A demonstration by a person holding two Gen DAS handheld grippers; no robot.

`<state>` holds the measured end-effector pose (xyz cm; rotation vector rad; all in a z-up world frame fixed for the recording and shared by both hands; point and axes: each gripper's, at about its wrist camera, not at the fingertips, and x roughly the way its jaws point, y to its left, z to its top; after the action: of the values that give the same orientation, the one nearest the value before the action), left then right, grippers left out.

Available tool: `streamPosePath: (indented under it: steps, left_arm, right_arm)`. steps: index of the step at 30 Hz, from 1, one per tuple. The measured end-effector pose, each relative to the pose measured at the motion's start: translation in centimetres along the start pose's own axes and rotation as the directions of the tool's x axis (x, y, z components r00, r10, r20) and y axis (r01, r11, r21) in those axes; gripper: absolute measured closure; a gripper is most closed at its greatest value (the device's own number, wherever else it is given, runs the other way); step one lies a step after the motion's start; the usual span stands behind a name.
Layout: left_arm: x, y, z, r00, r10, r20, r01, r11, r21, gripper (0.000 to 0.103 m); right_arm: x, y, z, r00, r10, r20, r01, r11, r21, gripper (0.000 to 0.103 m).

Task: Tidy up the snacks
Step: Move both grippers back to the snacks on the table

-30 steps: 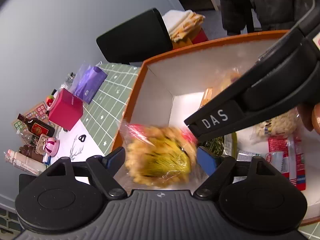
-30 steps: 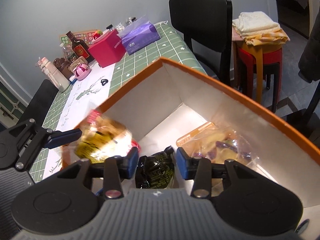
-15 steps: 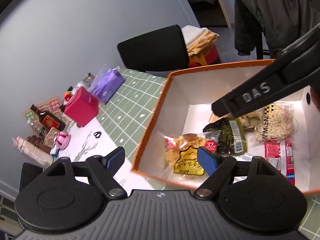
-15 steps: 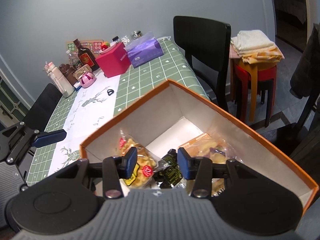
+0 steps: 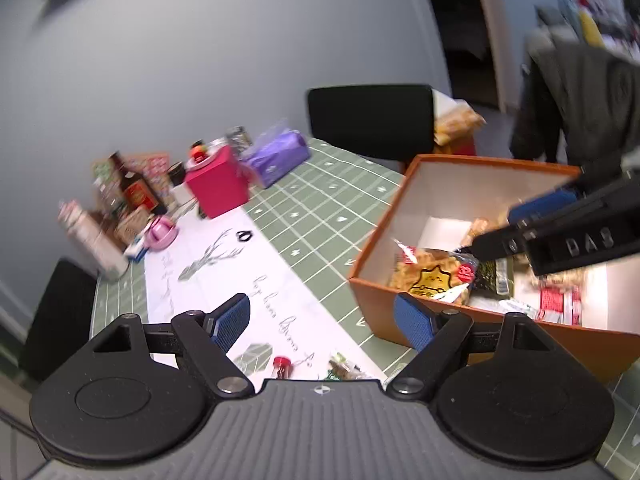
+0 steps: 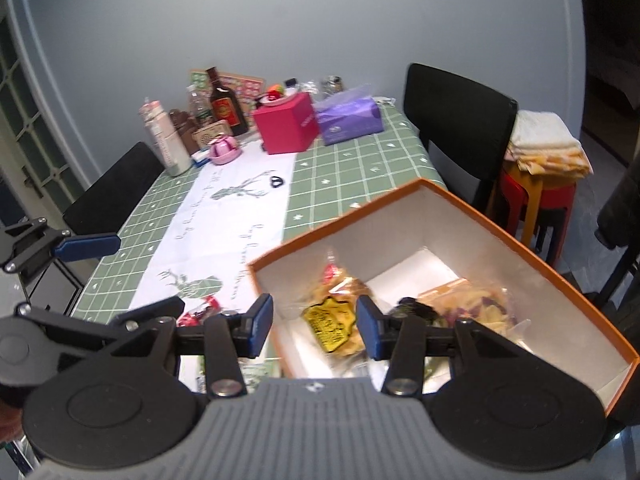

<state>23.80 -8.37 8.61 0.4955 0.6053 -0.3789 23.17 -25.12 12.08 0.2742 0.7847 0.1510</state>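
So there's this orange box (image 6: 532, 254) with white insides sitting at the near right end of the surface (image 6: 352, 168), the one with the green checked cloth and a white runner (image 6: 224, 220) with deer on it down the middle. The snacks are already in the box: a clear bag of yellowish crisps with a yellow label (image 6: 334, 312) lies at the left end, a dark green packet (image 5: 494, 276) right beside it, then a bag of mixed chips (image 6: 476, 300) further right, and a red and white packet (image 5: 558, 304) near the front wall.

Left tool (image 5: 322, 318) hangs over the runner just left of the box, blue pads wide apart, nothing between them. Right tool (image 6: 315, 326) is above the box's left end, its jaws a moderate gap apart and just been easing open a touch, gripping nothing; the crisp bag just shows through the gap down below.

A couple of small snack packs (image 5: 340, 366) sit on the surface near the left tool, one with a red top (image 5: 282, 364).

Far end is cluttered: pink box (image 6: 286, 124), purple tissue pack (image 6: 348, 116), a dark bottle (image 6: 224, 104). Black chair (image 6: 456, 120) on the right side
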Motion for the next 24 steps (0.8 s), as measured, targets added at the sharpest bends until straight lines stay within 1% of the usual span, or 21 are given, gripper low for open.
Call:
streamPosePath:
  steps: [4,7,9,11,14,16,18,20,21,24]
  left_arm:
    - [-0.7,1.9,-2.4,1.000,-0.006,0.001,0.007,0.994,-0.107,0.007]
    - [-1.9,3.3,-4.8,1.000,-0.008,0.015,0.011,0.980,-0.199,0.007]
    - [-2.8,3.7,-6.5,0.999,-0.016,0.034,0.023,0.970,-0.240,0.007]
    - [-3.5,3.9,-8.3,0.999,-0.015,0.042,0.026,0.963,-0.268,0.007]
    - [-3.9,3.9,-11.0,1.000,-0.007,0.030,0.017,0.948,-0.318,0.007]
    - [-4.0,3.9,-12.7,1.000,-0.001,0.022,0.010,0.931,-0.366,0.007]
    - [-3.9,3.8,-14.5,1.000,0.007,0.003,-0.005,0.907,-0.422,0.007]
    - [-4.1,3.4,-16.2,0.999,0.032,-0.003,-0.030,0.883,-0.468,0.007]
    - [-4.2,3.2,-17.2,0.999,0.043,-0.003,-0.039,0.869,-0.494,0.007]
    - [-4.4,2.6,-19.4,0.998,0.055,-0.006,-0.049,0.829,-0.557,0.007]
  right_arm:
    - [-0.2,2.1,-1.0,1.000,0.015,-0.002,-0.016,0.999,-0.040,0.057]
    - [-0.7,3.2,-2.2,1.000,0.020,0.014,-0.019,0.997,-0.078,0.055]
    - [-1.1,4.0,-3.3,0.999,0.023,0.027,-0.020,0.994,-0.106,0.053]
    - [-1.3,4.5,-4.6,0.999,0.033,0.030,-0.029,0.992,-0.121,0.053]
    - [-1.6,5.2,-6.4,0.998,0.052,0.038,-0.047,0.990,-0.133,0.053]
    - [-1.8,5.8,-7.8,0.996,0.064,0.058,-0.056,0.990,-0.132,0.052]
    - [-2.0,6.2,-9.2,0.994,0.073,0.087,-0.062,0.991,-0.123,0.051]
    - [-2.2,6.6,-10.9,0.989,0.066,0.129,-0.052,0.992,-0.115,0.049]
    - [-2.2,6.7,-11.7,0.987,0.064,0.148,-0.047,0.993,-0.111,0.047]
    - [-1.6,7.1,-13.9,0.981,0.065,0.185,-0.049,0.995,-0.089,0.046]
